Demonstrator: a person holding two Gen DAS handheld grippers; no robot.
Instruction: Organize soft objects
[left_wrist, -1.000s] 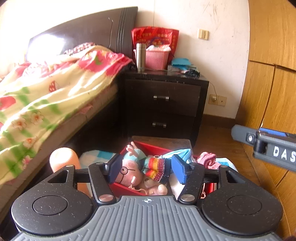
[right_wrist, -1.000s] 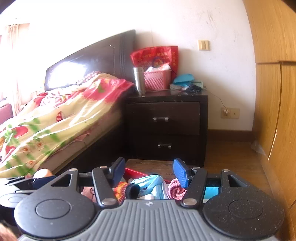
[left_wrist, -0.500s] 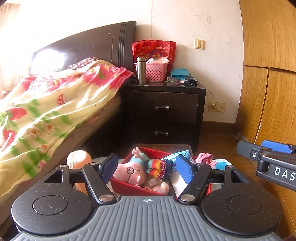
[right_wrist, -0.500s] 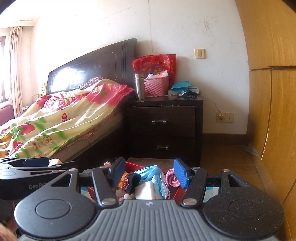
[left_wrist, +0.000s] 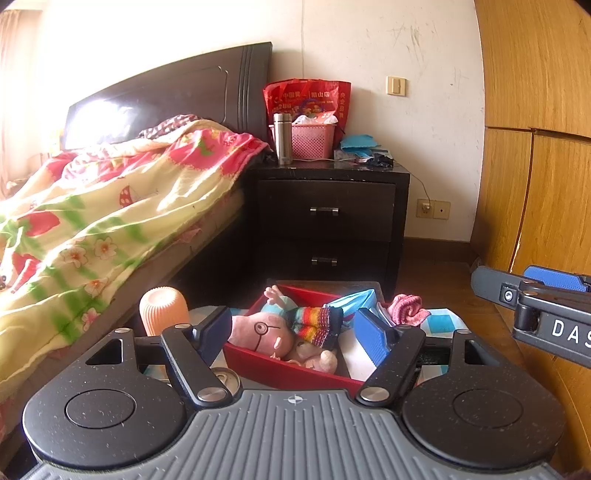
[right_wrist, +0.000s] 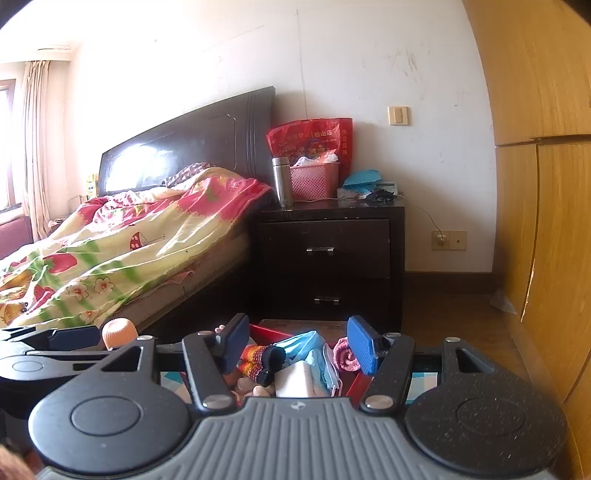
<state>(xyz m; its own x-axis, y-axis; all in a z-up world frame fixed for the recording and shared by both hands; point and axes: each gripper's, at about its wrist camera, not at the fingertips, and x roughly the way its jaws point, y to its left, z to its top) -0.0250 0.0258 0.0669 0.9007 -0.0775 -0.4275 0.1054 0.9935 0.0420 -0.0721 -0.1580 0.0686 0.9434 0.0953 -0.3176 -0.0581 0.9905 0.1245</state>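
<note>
In the left wrist view, the left claw (left_wrist: 295, 332) is hovering above the red box (left_wrist: 280, 369), and its jaws are opening with nothing clamped between them. The pink plush toy (left_wrist: 264, 332) is lying inside the box, with the striped knitted sock (left_wrist: 314, 323) at its 2 o'clock, touching it. The orange ribbed cup (left_wrist: 162, 310) is standing at 9 o'clock from the box. The right claw (left_wrist: 535, 295) is showing at 3 o'clock.

In the right wrist view, the right claw (right_wrist: 297, 345) is staying half apart and holding nothing. Beyond it the blue masks (right_wrist: 310, 350) and the pink knitted cloth (right_wrist: 345, 356) are resting in the box.
</note>
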